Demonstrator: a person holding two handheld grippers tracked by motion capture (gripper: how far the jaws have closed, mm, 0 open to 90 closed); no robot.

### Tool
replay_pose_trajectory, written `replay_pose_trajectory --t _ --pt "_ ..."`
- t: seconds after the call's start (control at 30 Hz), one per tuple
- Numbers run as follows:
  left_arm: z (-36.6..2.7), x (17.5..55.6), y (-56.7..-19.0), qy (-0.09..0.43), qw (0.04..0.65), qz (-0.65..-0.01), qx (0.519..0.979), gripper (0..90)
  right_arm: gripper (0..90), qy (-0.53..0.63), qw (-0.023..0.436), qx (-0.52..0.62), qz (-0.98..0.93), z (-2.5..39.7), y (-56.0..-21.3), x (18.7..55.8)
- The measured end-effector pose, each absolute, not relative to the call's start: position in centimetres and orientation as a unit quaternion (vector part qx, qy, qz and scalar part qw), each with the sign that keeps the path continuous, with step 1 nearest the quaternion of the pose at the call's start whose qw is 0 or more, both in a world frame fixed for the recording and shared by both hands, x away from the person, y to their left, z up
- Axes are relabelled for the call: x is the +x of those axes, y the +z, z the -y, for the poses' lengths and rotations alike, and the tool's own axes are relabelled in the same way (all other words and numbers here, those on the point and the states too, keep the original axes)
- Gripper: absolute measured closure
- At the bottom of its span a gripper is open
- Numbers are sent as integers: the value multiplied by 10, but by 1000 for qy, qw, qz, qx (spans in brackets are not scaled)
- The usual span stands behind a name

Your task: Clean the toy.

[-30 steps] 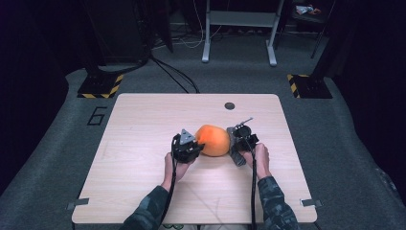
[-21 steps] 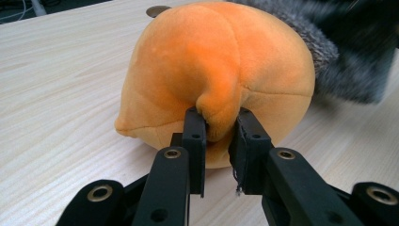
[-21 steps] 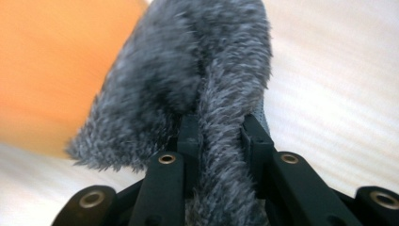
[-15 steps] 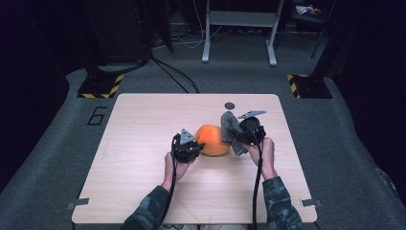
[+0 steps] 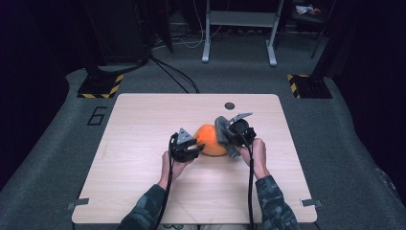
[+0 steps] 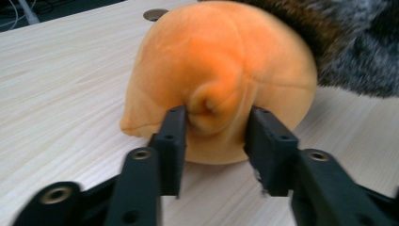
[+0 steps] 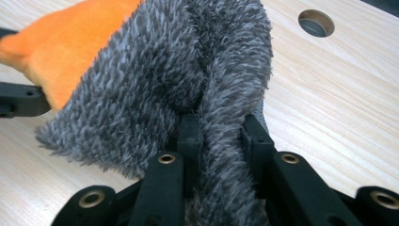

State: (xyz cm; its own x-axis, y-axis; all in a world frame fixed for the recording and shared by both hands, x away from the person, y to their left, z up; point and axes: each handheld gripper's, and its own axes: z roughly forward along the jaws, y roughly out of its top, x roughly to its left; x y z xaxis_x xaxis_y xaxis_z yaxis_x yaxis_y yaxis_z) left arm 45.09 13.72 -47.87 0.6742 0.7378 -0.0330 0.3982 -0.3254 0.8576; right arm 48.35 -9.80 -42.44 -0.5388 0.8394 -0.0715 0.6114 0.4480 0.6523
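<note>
Nearest the table's front edge, two forearms in patterned sleeves come up from below, each hand holding a gripper. The left gripper [image 5: 187, 146] pinches a small nub on the side of the orange plush ball [image 5: 209, 140] — in the left gripper view its two black jaws press in on that nub from either side. The ball rests on the wooden table [image 5: 143, 120], about mid-table. Touching the ball's far-right side is the grey furry cloth [image 5: 223, 133], draped against it; the right gripper [image 5: 233, 133] has its jaws clamped on a fold of that fur. Farther off, a round grommet hole [image 5: 230, 106] sits near the table's back edge.
</note>
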Motion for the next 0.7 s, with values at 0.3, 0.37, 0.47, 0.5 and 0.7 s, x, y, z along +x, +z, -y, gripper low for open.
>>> replay_pose_trajectory --t 0.3,0.37,0.47,0.5,0.7 --pt "-129 459 -486 220 446 -300 814 499 734 284 203 443 -826 102 -428 493" --pt "-127 458 -486 224 449 -298 812 613 733 281 208 445 -825 102 -428 494" --pt "-124 457 -486 226 454 -307 805 721 733 284 208 449 -821 103 -429 495" --pt "-123 457 -485 223 455 -315 802 757 733 285 208 450 -820 104 -429 495" --pt "-123 455 -475 204 454 -354 792 830 733 310 216 458 -805 111 -420 490"
